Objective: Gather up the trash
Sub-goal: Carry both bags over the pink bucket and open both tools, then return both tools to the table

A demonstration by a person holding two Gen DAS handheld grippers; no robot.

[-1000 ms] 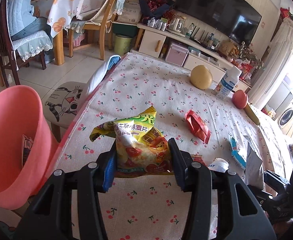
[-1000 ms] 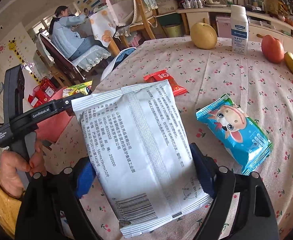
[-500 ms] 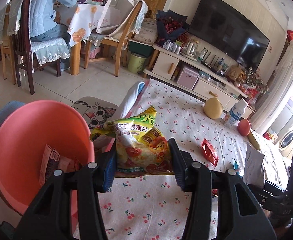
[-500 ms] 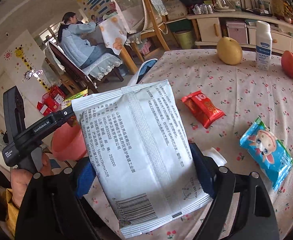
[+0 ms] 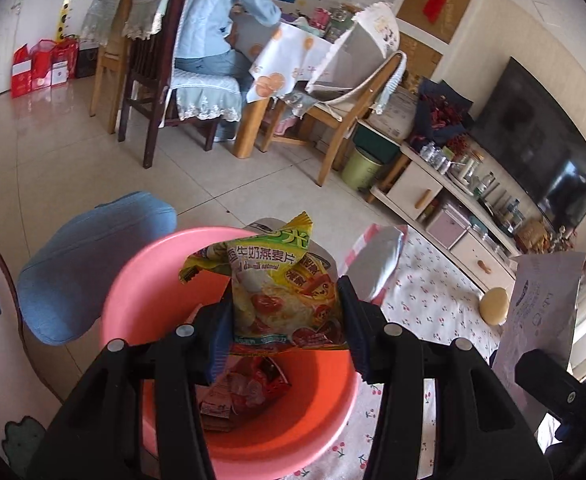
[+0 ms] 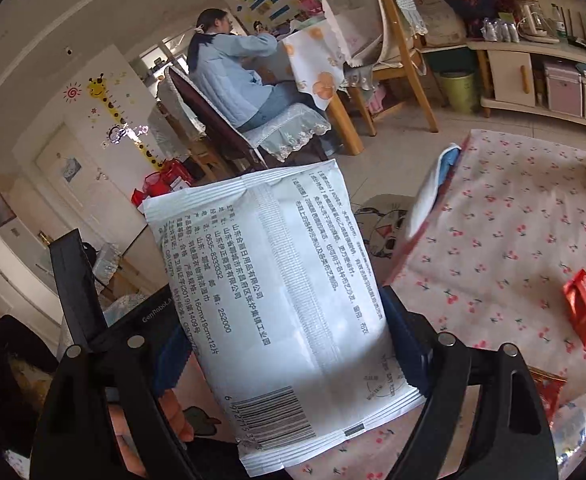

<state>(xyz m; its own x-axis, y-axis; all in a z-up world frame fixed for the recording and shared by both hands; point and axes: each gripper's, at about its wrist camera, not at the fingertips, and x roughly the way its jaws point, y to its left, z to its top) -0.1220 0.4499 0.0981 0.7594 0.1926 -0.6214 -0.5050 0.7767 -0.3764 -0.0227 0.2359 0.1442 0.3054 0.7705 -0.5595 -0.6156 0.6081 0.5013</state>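
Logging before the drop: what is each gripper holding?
Left gripper: shut on yellow oatmeal bag.
Right gripper: shut on white wipes pack.

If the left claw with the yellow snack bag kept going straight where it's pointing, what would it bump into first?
Probably the round pink plastic basin. The left claw, shut on the crinkly yellow oatmeal snack bag, points down into it, so it would likely meet the red wrappers at the bottom first, though depth is hard to judge.
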